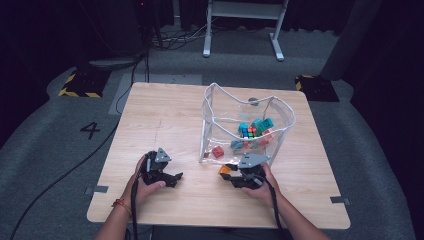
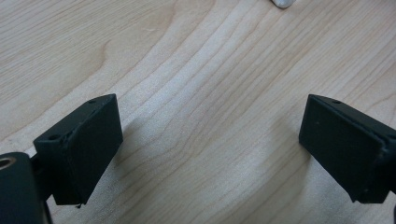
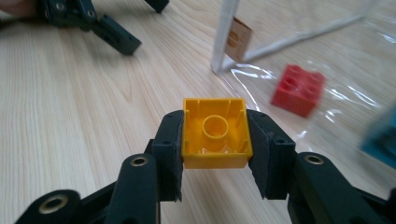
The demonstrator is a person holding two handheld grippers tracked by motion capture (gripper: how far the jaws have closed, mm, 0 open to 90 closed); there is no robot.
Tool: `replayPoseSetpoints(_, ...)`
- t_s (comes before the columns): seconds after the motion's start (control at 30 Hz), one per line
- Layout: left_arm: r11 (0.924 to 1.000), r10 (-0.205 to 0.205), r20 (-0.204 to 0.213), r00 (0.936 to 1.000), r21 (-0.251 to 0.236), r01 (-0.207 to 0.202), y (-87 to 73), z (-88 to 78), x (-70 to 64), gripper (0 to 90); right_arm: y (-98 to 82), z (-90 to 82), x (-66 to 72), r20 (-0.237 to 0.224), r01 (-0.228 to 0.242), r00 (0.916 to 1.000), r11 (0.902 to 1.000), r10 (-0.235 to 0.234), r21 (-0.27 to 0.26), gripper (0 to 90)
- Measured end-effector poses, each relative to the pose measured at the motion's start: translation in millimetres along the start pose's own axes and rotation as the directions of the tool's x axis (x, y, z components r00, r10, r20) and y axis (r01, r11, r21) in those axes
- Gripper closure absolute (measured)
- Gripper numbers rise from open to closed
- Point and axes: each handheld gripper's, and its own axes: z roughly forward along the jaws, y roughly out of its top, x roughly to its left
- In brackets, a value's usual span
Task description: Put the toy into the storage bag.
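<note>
While the right gripper (image 3: pixel 215 140) clamps the yellow brick (image 3: pixel 215 133) between both pads, underside and hollow tube facing the camera, the clear bag (image 1: pixel 280 112) stands just beyond it on the table (image 1: pixel 165 110), its open mouth up. Landmark: the bag. Brick sits at the bag's near left corner, just outside the white-piped edge, held clear of the wood. Brick is square, no long axis to speak of; the jaws span two opposite walls. Right gripper (image 1: pixel 239 176) is much the nearer hand to the bag; left gripper (image 1: pixel 167 176) rests well to the bag's left, jaws wide apart over bare wood, nothing between them. Inside the bag: red brick (image 3: pixel 298 89) near the front corner, teal and mixed blocks (image 1: pixel 252 129) heaped farther back. Judgement: the coming move is up and over the rim, so the brick's path runs away from the person and rightward into the mouth.
</note>
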Motion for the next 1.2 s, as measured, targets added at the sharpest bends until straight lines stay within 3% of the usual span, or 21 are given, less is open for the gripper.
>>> replayPoseSetpoints(0.1,1.0000,0.000,0.000,1.0000,0.000,0.000,0.0,0.0,0.0,6.3,-14.6,-18.4,-6.6,0.010,0.013,0.9999,0.9999,-0.013,0.003,59.4)
replayPoseSetpoints(0.17,1.0000,0.000,0.000,1.0000,0.000,0.000,0.0,0.0,0.0,6.3,-22.7,-29.8,-11.8,0.030,0.000,0.9995,0.9999,-0.001,0.010,59.4)
replayPoseSetpoints(0.33,1.0000,0.001,-0.003,1.0000,-0.001,-0.001,0.0,-0.1,0.1,6.3,-42.2,-67.2,-31.2,0.083,-0.046,0.9953,0.9982,0.049,-0.037,59.4)
replayPoseSetpoints(0.47,1.0000,0.000,-0.001,1.0000,0.000,0.000,0.0,0.0,0.0,6.3,-53.1,-94.6,-45.5,0.157,-0.073,0.9843,0.9958,0.081,-0.056,59.4)
replayPoseSetpoints(0.53,1.0000,0.000,0.000,1.0000,0.000,0.000,0.0,0.0,0.0,6.3,-55.4,-104.9,-54.2,0.161,-0.118,0.9783,0.9894,0.131,-0.085,59.4)
replayPoseSetpoints(0.63,1.0000,0.000,0.000,1.0000,0.000,0.000,0.0,0.0,0.0,6.3,-57.0,-112.8,-63.4,0.225,-0.119,0.9651,0.9898,0.134,-0.079,59.4)
replayPoseSetpoints(0.83,1.0000,0.000,0.000,1.0000,0.000,0.000,0.0,0.0,0.0,6.3,-59.2,-120.1,-73.0,0.244,-0.097,0.9632,0.9924,0.113,-0.075,59.4)
replayPoseSetpoints(0.93,1.0000,0.000,0.000,1.0000,0.000,0.000,0.0,0.0,0.1,6.3,-58.6,-128.7,-76.2,0.255,-0.102,0.9588,0.9894,0.126,-0.103,59.4)
replayPoseSetpoints(1.1,1.0000,0.001,0.001,1.0000,0.001,-0.001,0.1,0.1,0.2,6.2,-59.1,-136.4,-86.1,0.311,-0.119,0.9388,0.9867,0.148,-0.111,59.4)
replayPoseSetpoints(1.2,1.0000,0.001,-0.002,1.0000,-0.001,-0.001,0.0,0.3,0.1,6.2,-56.9,-137.1,-92.6,0.326,-0.129,0.9318,0.9850,0.160,-0.115,59.4)
